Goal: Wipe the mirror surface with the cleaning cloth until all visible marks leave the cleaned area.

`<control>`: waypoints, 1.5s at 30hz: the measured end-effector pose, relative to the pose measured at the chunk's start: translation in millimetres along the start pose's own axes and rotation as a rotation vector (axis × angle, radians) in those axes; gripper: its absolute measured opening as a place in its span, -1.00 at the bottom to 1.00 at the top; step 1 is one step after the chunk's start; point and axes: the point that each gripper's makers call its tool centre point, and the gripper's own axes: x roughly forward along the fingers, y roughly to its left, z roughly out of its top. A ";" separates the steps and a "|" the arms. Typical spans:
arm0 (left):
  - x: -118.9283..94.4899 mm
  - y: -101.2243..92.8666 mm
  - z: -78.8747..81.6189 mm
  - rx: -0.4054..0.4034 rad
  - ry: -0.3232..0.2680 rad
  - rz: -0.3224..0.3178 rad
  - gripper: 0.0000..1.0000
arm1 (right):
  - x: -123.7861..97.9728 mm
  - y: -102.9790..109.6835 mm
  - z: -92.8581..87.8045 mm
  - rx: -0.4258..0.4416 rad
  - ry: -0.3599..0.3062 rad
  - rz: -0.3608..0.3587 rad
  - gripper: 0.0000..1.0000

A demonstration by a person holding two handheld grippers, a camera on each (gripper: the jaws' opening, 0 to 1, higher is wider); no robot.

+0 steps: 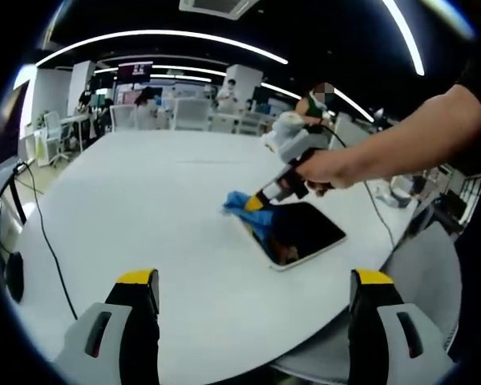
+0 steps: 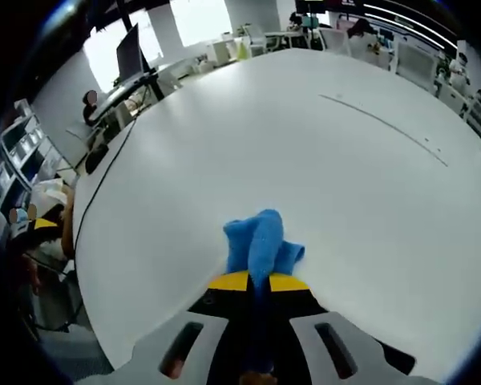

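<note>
In the left gripper view, the left gripper (image 1: 255,298) hangs with its two yellow-tipped jaws spread wide apart and nothing between them, well short of the mirror (image 1: 302,232). The mirror lies flat on the white desk (image 1: 144,192), a dark rounded rectangle with a pale edge, close to the desk's near edge. At the mirror's far-left corner the right gripper (image 1: 254,204), held by a person's hand (image 1: 330,168), comes down at a slant with the blue cleaning cloth (image 1: 248,210) bunched at its tip. The cloth touches that corner and spills onto the desk beside it, while most of the dark glass lies bare. Whether marks remain on the glass cannot be told; it mostly shows reflections.

In the right gripper view, the right gripper (image 2: 258,281) has its jaws pressed together on the cleaning cloth (image 2: 259,243), which stands up as a crumpled blue wad just beyond the yellow tips. Past the wad lies open white desk (image 2: 305,128).

I judge wiping to be under way at one corner, with most of the surface left to cover. The main risk is the mirror sliding: nothing pins it, the left gripper is well away from it, and a firm stroke from that corner could push it towards the near desk edge. The pinch holds only a small fold of cloth, so a dragging stroke could pull it loose. The hard jaw tips could also scrape the glass if the wad flattens.
</note>
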 end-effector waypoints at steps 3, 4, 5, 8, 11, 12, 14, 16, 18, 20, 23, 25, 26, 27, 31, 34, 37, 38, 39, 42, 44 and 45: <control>-0.8 0.9 0.6 0.001 -0.001 0.002 0.99 | 0.8 -0.8 1.5 0.001 -0.001 0.002 -0.97; -1.1 1.3 0.6 0.001 -0.001 0.002 0.99 | 0.9 -1.0 2.1 0.005 -0.003 0.002 -0.97; -1.4 2.0 0.2 0.003 0.001 0.004 0.99 | 0.9 -0.8 2.0 0.007 -0.001 0.003 -0.97; -2.3 3.8 0.1 0.002 0.000 0.010 0.99 | 0.8 -0.2 1.9 0.000 0.002 0.007 -0.98; -3.1 5.4 0.1 0.000 -0.001 0.015 0.99 | 0.8 0.0 1.8 -0.014 0.002 0.009 -0.98; -3.2 5.5 0.4 0.000 -0.002 0.015 0.99 | 0.8 0.1 1.8 -0.016 0.002 0.009 -0.98; -3.2 5.6 1.6 0.001 -0.004 0.017 0.99 | 0.7 0.2 1.8 -0.017 0.002 0.009 -0.98; -3.3 5.6 3.1 0.001 -0.006 0.018 0.99 | 0.6 0.5 1.8 -0.021 0.001 0.010 -0.98; -3.3 5.3 4.0 0.005 -0.007 0.018 0.99 | 0.4 0.8 1.8 -0.024 0.000 0.011 -0.98; -3.4 4.7 5.2 0.008 -0.008 0.017 0.99 | 0.4 1.0 1.7 -0.025 0.000 0.013 -0.98; -3.4 4.5 5.7 0.014 -0.009 0.017 0.99 | 0.2 1.3 1.6 -0.031 -0.001 0.012 -0.98; -3.6 1.3 4.2 0.034 0.002 0.003 0.99 | 0.0 1.5 1.5 -0.032 -0.002 0.010 -0.97; -3.4 -0.7 4.0 0.052 0.003 -0.003 0.99 | 0.2 1.3 1.6 -0.031 -0.003 0.009 -0.97; -2.9 -3.8 3.1 0.073 0.009 -0.012 0.99 | 0.2 1.2 1.6 -0.032 -0.003 0.009 -0.97; -2.1 -9.6 3.5 0.124 0.009 -0.024 0.99 | 0.1 0.9 1.3 -0.030 -0.001 0.010 -0.97; -0.6 -11.5 5.4 0.142 0.009 -0.033 0.99 | -0.7 0.0 0.5 -0.032 -0.001 0.008 -0.97; 0.3 -10.5 7.9 0.148 0.007 -0.034 0.99 | -1.1 -1.8 -0.4 -0.032 0.000 0.005 -0.97; 0.6 -9.9 9.3 0.148 0.006 -0.034 0.99 | -1.3 -2.6 -0.8 -0.032 0.001 0.004 -0.97; 0.7 -9.2 10.3 0.150 0.005 -0.033 0.99 | -1.6 -3.4 -1.1 -0.032 0.001 0.003 -0.97; 1.3 -6.3 12.5 0.145 0.002 -0.028 0.99 | -2.9 -6.9 -2.9 -0.030 0.002 -0.001 -0.97; 1.7 -4.3 12.4 0.142 0.002 -0.025 0.99 | -4.2 -8.7 -3.9 -0.027 0.003 -0.004 -0.97; 1.7 -4.2 12.6 0.138 0.002 -0.022 0.99 | -4.6 -9.3 -4.4 -0.026 0.003 -0.005 -0.97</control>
